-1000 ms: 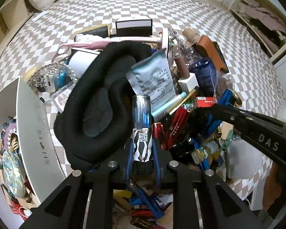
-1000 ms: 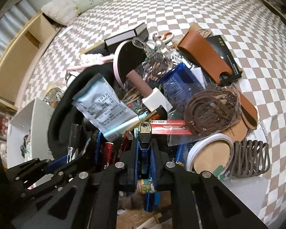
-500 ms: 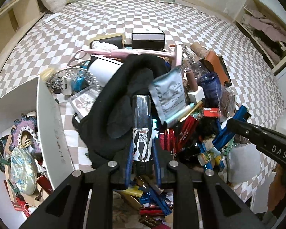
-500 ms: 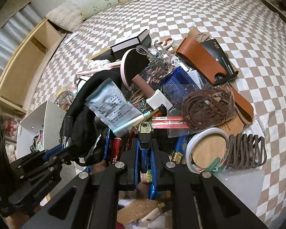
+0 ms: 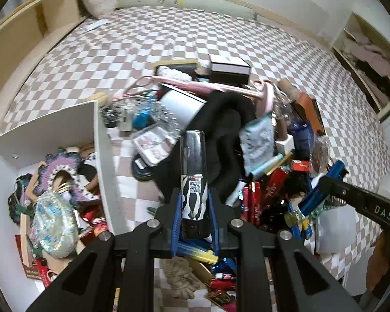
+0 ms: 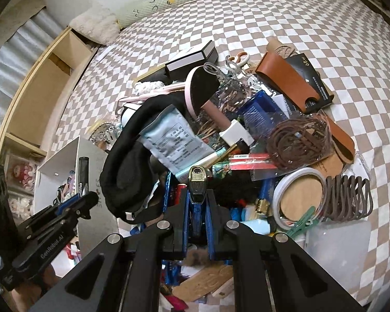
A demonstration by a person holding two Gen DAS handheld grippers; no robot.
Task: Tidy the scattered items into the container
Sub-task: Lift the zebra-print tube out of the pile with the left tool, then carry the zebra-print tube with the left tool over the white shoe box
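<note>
2 grippers keep their pinches: left gripper (image 5: pixel 194 202) on a zebra-print tube (image 5: pixel 193 179), now nearer the white box (image 5: pixel 102 156); right gripper (image 6: pixel 197 200) on a lighter (image 6: pixel 197 183), above the checkered bed (image 5: pixel 117 52).

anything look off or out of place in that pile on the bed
Mostly general clutter. One oddity: a silvery-blue sachet lies propped on a bunched black fabric item, tilted atop the heap rather than flat. Nothing looks spilled or visibly broken.

Counted: one white container (image 5: pixel 101 140), one black-lidded box (image 6: pixel 192 56), one tape roll (image 6: pixel 297 179), one brown leather sleeve (image 6: pixel 283 78), one scissors (image 6: pixel 236 61), two grippers.
</note>
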